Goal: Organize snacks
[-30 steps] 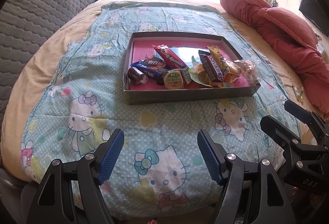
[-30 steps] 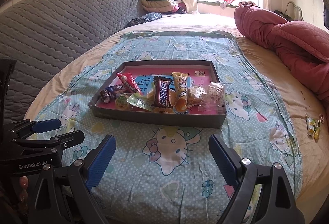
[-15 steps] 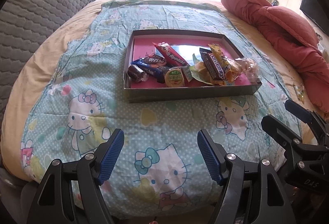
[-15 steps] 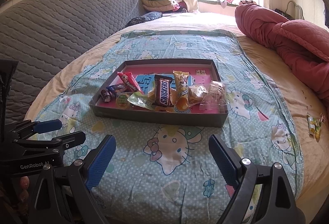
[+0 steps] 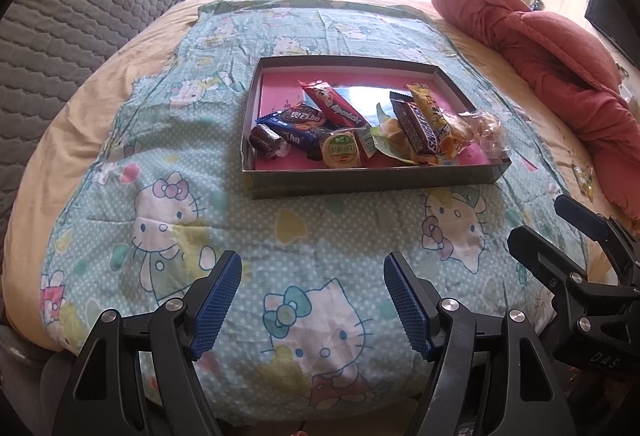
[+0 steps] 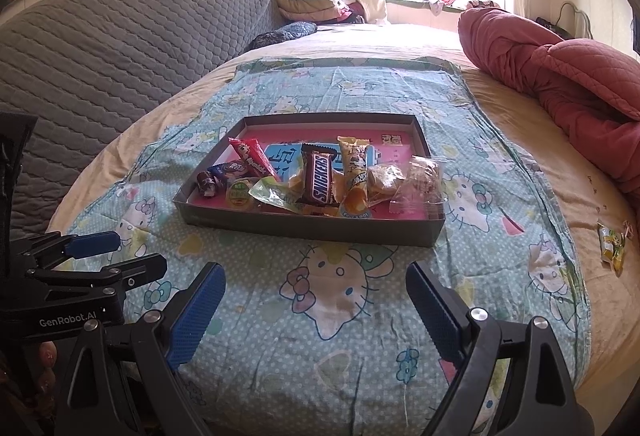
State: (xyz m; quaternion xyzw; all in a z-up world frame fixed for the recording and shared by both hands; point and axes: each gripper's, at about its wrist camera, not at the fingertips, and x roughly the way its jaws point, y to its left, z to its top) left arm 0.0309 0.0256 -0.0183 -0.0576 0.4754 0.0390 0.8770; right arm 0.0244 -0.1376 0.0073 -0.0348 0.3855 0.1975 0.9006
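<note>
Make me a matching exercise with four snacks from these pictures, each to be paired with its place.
Things:
1. Snickers bar
2. red wafer stick
3. round green-lidded cup
4. small yellow-green packets

Places:
A. on the bed outside the box
B. near the box's front wall, left part
C. middle of the box
D. left of the Snickers bar, slanting

Pairs: 1-C, 2-D, 3-B, 4-A

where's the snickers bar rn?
In the right wrist view, the Snickers bar lies mid-tray, on the heap near the front wall, between the green wrapper and the yellow packet; neither tool touches it.
</note>
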